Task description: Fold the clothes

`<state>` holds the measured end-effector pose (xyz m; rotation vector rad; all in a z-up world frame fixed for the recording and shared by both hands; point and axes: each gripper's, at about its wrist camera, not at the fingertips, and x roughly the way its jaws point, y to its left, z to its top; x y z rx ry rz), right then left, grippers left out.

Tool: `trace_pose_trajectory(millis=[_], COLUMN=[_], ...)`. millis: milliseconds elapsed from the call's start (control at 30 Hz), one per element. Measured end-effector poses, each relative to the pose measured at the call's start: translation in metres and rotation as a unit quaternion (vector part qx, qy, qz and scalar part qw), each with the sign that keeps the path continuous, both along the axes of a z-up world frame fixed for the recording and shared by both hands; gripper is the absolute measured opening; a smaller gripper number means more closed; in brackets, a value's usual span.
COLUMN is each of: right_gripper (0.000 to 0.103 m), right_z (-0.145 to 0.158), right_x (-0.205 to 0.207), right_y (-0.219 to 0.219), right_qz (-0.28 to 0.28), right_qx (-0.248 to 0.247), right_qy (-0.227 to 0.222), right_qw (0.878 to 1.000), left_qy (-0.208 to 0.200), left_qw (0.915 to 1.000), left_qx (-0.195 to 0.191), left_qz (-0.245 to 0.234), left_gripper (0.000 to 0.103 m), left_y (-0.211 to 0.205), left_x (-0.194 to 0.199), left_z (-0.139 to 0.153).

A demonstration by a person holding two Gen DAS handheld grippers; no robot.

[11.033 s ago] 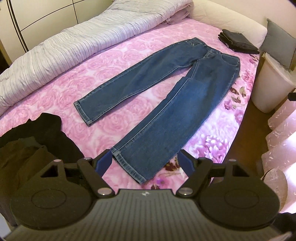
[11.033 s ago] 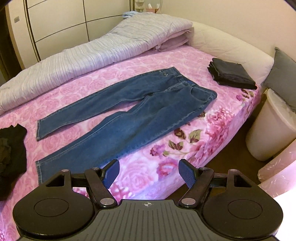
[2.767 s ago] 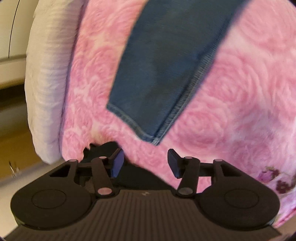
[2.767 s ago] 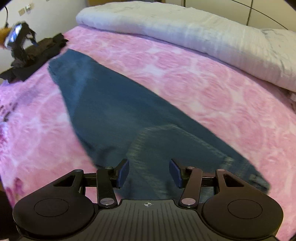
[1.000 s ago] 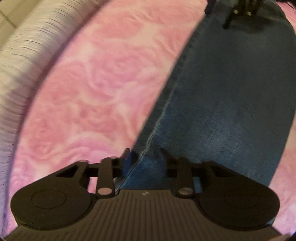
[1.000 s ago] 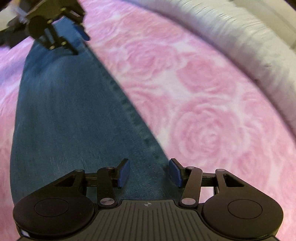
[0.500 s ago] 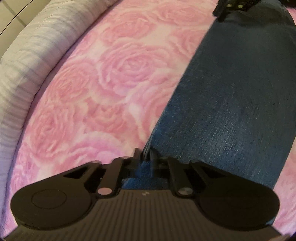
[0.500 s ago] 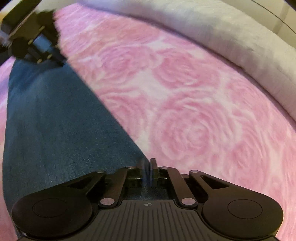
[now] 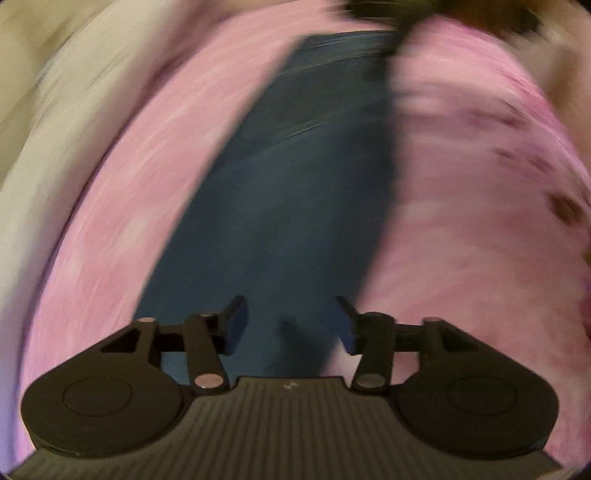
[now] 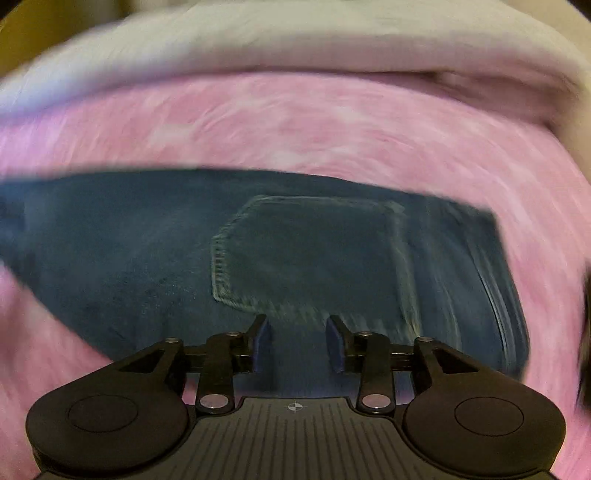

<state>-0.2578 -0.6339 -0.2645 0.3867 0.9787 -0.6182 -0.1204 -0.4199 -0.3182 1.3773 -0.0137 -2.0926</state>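
Note:
The blue jeans lie on the pink rose-print bedspread, folded lengthwise with one leg over the other. In the right wrist view the jeans show a back pocket facing up, waistband to the right. My left gripper is open and empty just above the leg end of the jeans. My right gripper is open and empty above the seat, just below the pocket. Both views are motion-blurred.
A white striped duvet is heaped along the far side of the bed and shows at the left in the left wrist view. A dark shape sits beyond the far end of the jeans.
Both grippers were shut on the edge of a jeans leg half a second ago; now both are open and the leg lies folded over the other. Both cameras have swung and pulled back.

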Motion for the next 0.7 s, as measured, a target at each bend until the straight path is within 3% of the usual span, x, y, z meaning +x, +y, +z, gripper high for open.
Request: trace_pose_trajectory(millis=[67,200,233,267,300,333,400,433,467,533,600,700], right_gripper=[0.043,0.044,0.045,0.045,0.045,0.045,0.045,0.046,0.047,0.058,0.068,0.072], right_z=[0.0,-0.012,-0.016,-0.019,-0.022,-0.024,-0.026,-0.027,-0.028,-0.031,-0.04,-0.053], right_x=[-0.021,-0.039,-0.043,-0.047,-0.051,-0.053,-0.054,-0.054,-0.053,-0.051,-0.041,-0.015], right_y=[0.011,0.043,0.051,0.058,0.064,0.071,0.084,0.09,0.096,0.109,0.121,0.131], right_qz=[-0.053,-0.083,-0.088,-0.096,-0.104,-0.113,-0.129,-0.137,-0.149,-0.18,-0.222,-0.261], right_qx=[0.022,0.056,0.065,0.075,0.083,0.089,0.099,0.099,0.101,0.11,0.12,0.117], right_qy=[-0.023,-0.041,-0.046,-0.053,-0.061,-0.072,-0.097,-0.113,-0.129,-0.163,-0.204,-0.244], right_qw=[0.998,0.994,0.993,0.991,0.989,0.987,0.982,0.979,0.975,0.964,0.946,0.927], left_qy=[-0.058,-0.173,-0.189,-0.187,-0.178,-0.146,-0.054,-0.003,0.049,0.117,0.138,0.146], left_qw=[0.9949,0.9618,0.9538,0.9544,0.9588,0.9715,0.9951,0.9996,0.9975,0.9834,0.9764,0.9728], left_qx=[-0.05,-0.138,-0.154,-0.151,-0.138,-0.112,-0.039,0.005,0.049,0.116,0.134,0.154], left_qz=[-0.066,-0.16,-0.175,-0.177,-0.173,-0.149,-0.073,-0.029,0.015,0.077,0.097,0.092], left_gripper=[0.052,0.049,0.041,0.028,0.025,0.018,0.013,0.007,0.007,0.007,0.007,0.007], left_y=[0.019,0.032,0.033,0.03,0.025,0.017,-0.008,-0.024,-0.039,-0.06,-0.071,-0.078], left_x=[-0.027,-0.056,-0.055,-0.052,-0.049,-0.041,-0.017,-0.001,0.015,0.053,0.068,0.073], left_z=[-0.021,-0.064,-0.069,-0.066,-0.059,-0.046,-0.014,-0.001,0.012,0.024,0.03,0.035])
